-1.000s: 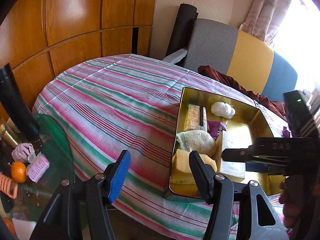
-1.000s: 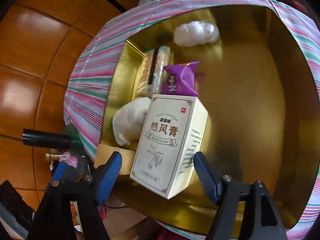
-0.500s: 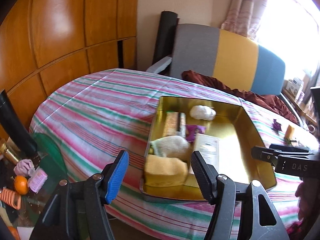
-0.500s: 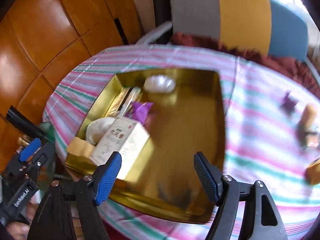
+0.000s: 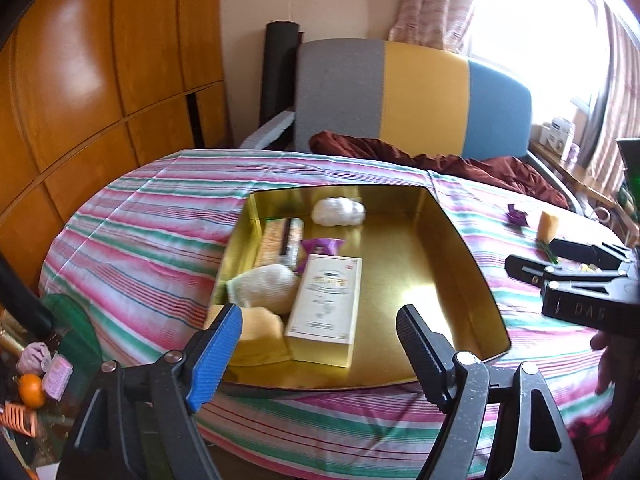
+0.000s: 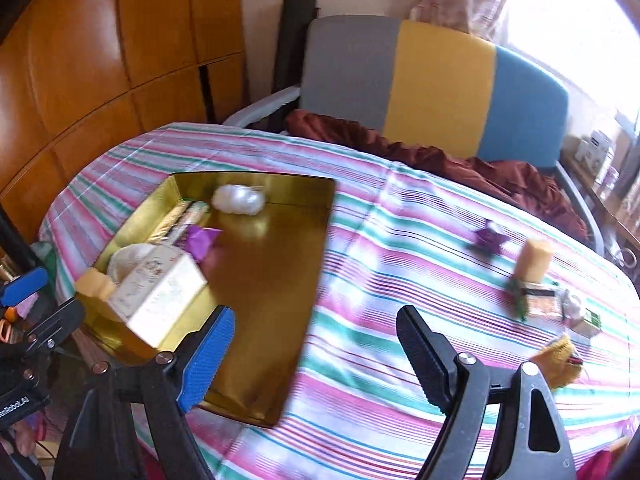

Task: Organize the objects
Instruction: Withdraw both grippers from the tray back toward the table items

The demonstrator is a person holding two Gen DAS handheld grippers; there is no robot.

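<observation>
white box (image 5: 326, 304) lies flat in gold tray (image 5: 460, 280), long axis from tray's near edge toward far wall | yellow sponge (image 5: 260, 332) and knit pad (image 5: 264, 290) touch its left side | tray's right half bare | left gripper (image 5: 316, 352) and right gripper (image 6: 312, 354): jaws have just been opening, now apart, holding nothing

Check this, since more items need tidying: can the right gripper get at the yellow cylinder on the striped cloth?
Probably yes. The right gripper is open and empty, and bare striped cloth lies between it and the yellow cylinder.
</observation>
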